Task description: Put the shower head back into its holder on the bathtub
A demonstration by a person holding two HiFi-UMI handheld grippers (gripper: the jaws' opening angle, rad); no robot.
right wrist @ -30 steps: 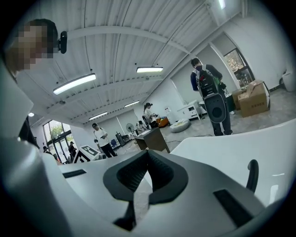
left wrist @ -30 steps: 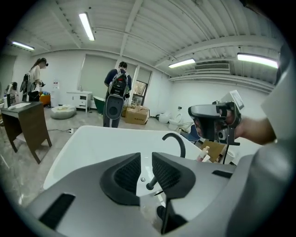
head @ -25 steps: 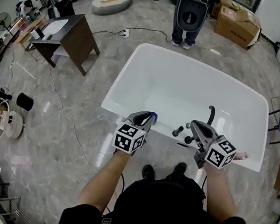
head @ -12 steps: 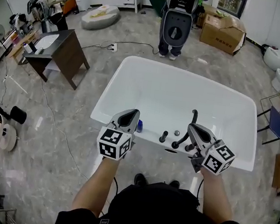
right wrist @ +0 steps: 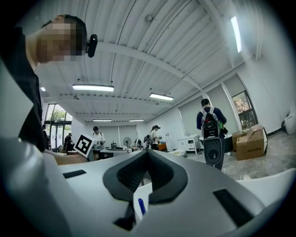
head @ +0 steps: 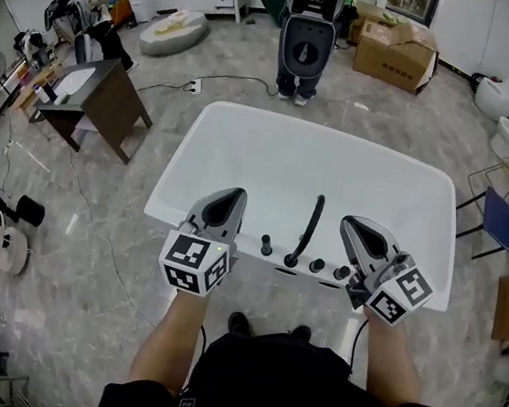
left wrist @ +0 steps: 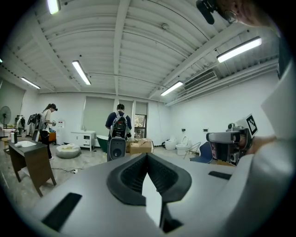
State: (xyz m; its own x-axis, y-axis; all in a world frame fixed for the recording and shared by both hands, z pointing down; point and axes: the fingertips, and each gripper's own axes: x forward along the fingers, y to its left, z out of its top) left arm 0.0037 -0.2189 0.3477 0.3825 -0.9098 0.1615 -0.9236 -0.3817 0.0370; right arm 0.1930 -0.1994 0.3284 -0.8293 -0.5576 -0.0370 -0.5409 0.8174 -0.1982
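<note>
Presently we find both hand-held grippers, left [head: 233,195] and right [head: 354,225], clenched on nothing. Between them, apart from both, the slim black shower head [head: 307,227] stands on the white bathtub's [head: 268,167] near rim.

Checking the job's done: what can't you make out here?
Shower head seated in its holder or not: too small in the head view.
Tub fittings: outside both gripper views, which look across the room.
Near rim stretches: hidden behind left tongs and right tongs, head view.

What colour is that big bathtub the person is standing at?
The bathtub is plain white all over; the head view shows it best.
</note>
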